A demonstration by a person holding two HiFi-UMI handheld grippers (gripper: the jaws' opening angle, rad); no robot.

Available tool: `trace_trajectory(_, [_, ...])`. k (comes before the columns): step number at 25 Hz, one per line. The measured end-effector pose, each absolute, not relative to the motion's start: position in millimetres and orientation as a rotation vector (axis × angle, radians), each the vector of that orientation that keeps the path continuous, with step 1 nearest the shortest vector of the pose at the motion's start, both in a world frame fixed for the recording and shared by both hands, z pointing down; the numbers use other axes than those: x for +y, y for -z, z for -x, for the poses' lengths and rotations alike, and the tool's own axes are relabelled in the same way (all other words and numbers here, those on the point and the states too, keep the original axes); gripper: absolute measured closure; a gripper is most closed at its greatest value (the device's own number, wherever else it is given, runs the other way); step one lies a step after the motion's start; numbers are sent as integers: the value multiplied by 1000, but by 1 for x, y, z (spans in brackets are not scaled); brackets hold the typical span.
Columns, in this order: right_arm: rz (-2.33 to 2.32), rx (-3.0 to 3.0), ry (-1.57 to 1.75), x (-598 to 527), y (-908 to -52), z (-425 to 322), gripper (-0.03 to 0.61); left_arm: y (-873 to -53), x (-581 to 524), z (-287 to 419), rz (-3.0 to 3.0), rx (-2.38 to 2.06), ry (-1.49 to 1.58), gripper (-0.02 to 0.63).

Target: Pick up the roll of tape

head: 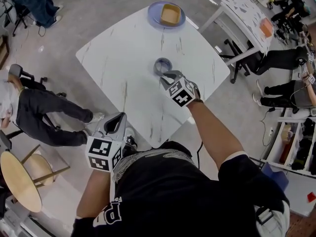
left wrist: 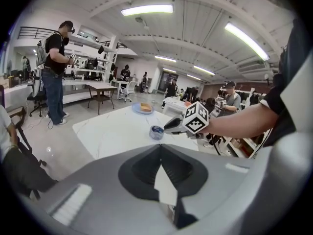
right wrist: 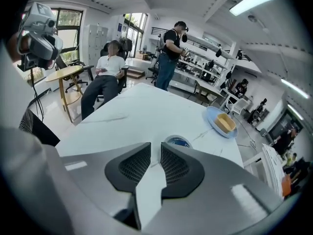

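Observation:
A grey-blue roll of tape (head: 163, 65) lies flat on the white marble table (head: 128, 58), right of the middle. My right gripper (head: 169, 75) hovers just on its near side, jaws pointing at it. In the right gripper view the roll (right wrist: 178, 142) shows just past the right jaw, and my right gripper (right wrist: 156, 148) is open by a narrow slit, holding nothing. My left gripper (head: 116, 120) hangs off the table's near-left edge, far from the roll. In the left gripper view its tips (left wrist: 160, 146) meet with nothing between them, and the roll (left wrist: 156, 131) lies beyond.
A blue plate (head: 154, 14) with a tan block (head: 170, 15) sits at the table's far corner. A seated person (head: 44, 115) and a round wooden table (head: 19, 179) are to the left. Another table (head: 247, 14) and seated people are at the right.

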State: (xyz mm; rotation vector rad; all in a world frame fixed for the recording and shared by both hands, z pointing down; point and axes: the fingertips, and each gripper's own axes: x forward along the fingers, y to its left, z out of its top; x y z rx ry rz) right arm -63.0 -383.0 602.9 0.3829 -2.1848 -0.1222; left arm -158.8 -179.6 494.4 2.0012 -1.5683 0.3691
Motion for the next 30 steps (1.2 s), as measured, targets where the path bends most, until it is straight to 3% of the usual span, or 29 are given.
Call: trace_trajectory(30, [-186, -1860, 154, -415, -697, 74, 522, -510, -176, 181, -1933, -1572, -368, 555])
